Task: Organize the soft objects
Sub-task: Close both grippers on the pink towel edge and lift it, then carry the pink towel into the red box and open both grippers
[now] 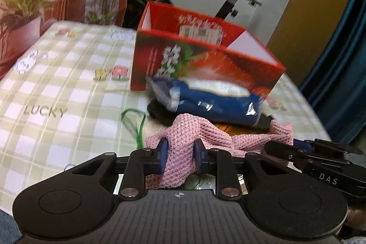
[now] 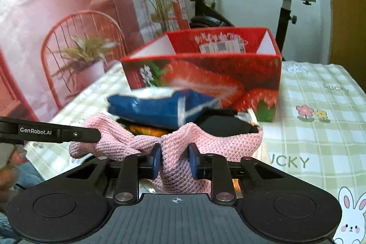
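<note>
Nearest both lenses, the left gripper (image 1: 179,158) and the right gripper (image 2: 175,158) each pinch a bunched fold of one pink knitted cloth (image 1: 207,137), blue pads pressed into the knit on both sides, jaws narrowed almost to the thickness of the fold. The cloth sags between the two grips, its middle draped over the near side of a small heap on the checked tablecloth (image 1: 59,88).

Just behind the cloth, a blue plastic packet (image 1: 205,97) lies across a black soft item (image 2: 225,125), with something orange showing underneath; a loop of green cord (image 1: 133,124) lies on the table to the left. Whether the cloth's far edge is caught under the packet cannot be told.

Judged from the task, the step in hand is lifting the cloth free of the heap. It would go best with both hands rising together and kept apart enough to hold the knit taut, so that the sagging middle neither drags the packet nor snags the cord.

Farther back, touching or nearly touching the packet, stands the open red strawberry box (image 2: 205,77), the likely place for soft things; its near rim must be cleared. Open tablecloth lies left and right of the box, while an exercise bike (image 2: 286,6) stands beyond the table's far edge.
</note>
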